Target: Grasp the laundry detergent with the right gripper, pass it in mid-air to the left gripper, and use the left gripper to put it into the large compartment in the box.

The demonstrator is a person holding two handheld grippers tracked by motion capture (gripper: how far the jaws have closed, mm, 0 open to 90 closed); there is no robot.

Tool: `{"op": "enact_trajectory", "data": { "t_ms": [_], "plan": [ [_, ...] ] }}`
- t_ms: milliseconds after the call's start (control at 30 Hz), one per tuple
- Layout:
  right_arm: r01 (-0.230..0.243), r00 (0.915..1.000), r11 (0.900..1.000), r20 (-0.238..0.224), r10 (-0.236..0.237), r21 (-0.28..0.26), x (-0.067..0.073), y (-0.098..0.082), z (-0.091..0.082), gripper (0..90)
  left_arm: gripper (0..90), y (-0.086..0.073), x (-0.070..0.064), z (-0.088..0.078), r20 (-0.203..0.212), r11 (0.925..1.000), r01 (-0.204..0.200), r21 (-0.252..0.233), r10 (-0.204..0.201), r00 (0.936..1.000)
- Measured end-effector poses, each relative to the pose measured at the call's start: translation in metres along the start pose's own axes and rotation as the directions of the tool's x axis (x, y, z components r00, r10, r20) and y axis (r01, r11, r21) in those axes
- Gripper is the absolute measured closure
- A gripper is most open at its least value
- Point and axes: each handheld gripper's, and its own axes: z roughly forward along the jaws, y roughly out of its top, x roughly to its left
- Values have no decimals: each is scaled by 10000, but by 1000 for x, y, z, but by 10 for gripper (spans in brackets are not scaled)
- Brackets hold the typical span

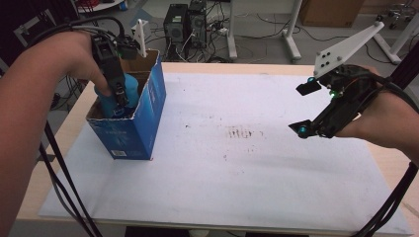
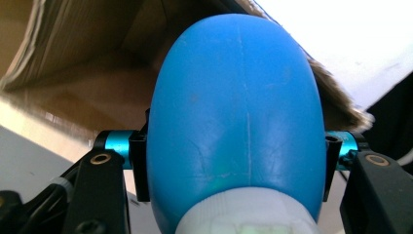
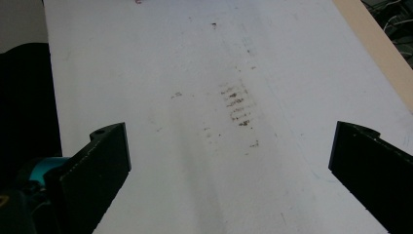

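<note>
A blue bottle (image 1: pixel 123 94) with a white cap stands partly inside an open blue cardboard box (image 1: pixel 133 133) at the left of the table. My left gripper (image 1: pixel 117 96) reaches down into the box and is shut on the bottle. In the left gripper view the blue bottle (image 2: pixel 236 112) sits squeezed between the two black jaws, its white cap toward the camera, brown box walls (image 2: pixel 87 58) behind it. My right gripper (image 1: pixel 305 108) hovers open above the right side of the white board, nothing between its jaws. My right gripper (image 3: pixel 229 156) looks down on the bare board.
A white board (image 1: pixel 237 163) covers the wooden table (image 1: pixel 390 163). A patch of dark smudges (image 1: pixel 243 132) marks the board's middle, and the smudges (image 3: pixel 236 105) lie ahead of the right jaws. Computer towers (image 1: pixel 185 22) and cables sit on the floor beyond the far edge.
</note>
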Motion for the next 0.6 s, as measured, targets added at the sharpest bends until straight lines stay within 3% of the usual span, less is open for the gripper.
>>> {"op": "enact_trajectory", "data": {
  "t_ms": [133, 200, 367, 500, 600],
  "plan": [
    [-44, 10000, 10000, -17, 44, 22, 0, 0, 3, 6, 388, 2, 2, 13, -49, 9995, -301, 47, 301, 9995],
    [-37, 10000, 10000, -43, 37, 8, 0, 0, 4, 6, 388, 2, 4, 19, 78, 9996, -277, 49, 277, 9996],
    [-101, 9999, 9999, -47, 101, 48, 0, -2, 5, 6, 387, 2, 8, 30, 285, 9977, -668, 119, 665, 9974],
    [-162, 9998, 9998, -60, 163, 101, -1, -4, 7, 6, 387, 2, 11, 37, 409, 9980, -610, -166, 616, 9973],
    [-192, 9998, 9997, -70, 193, 144, -2, -5, 8, 6, 386, 3, 12, 37, 486, 9981, -601, -114, 606, 9970]
  ]
}}
